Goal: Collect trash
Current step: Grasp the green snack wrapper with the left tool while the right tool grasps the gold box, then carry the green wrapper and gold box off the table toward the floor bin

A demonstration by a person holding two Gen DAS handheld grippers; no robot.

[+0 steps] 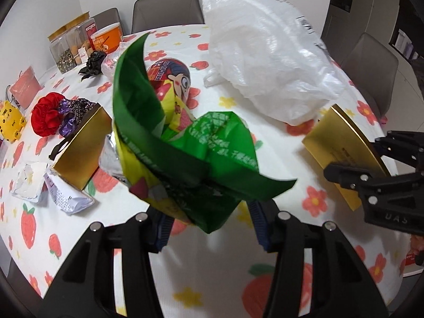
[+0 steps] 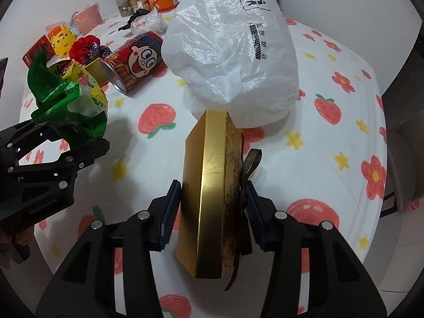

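Left gripper clamped on a crumpled green wrapper, blue pads pressing into the bundle from both sides; yellow printed packaging and a scrap of silver foil bunched in with the green film. Right gripper closed on a gold box, held on edge between the pads, a dark ribbon trailing down its patterned face beside the right-hand pad. Both held above a table covered in a white cloth printed with strawberries and flowers. Just beyond the gold box, a large white plastic bag, puffed up and resting on the cloth, black print on its side. To the bag's left, a red cartoon-printed can lying on its side, open end toward the right wrist camera. From the left wrist view, a second gold box just left of the wrapper, crumpled white paper at its near corner, a red fabric flower and purple patterned ribbon behind it. Farther back near the wall: a yellow tiger-shaped toy, a pink container, a black crumpled bag, clear jars with gold lids and an orange tub. Grey chairs standing along the far side of the table.
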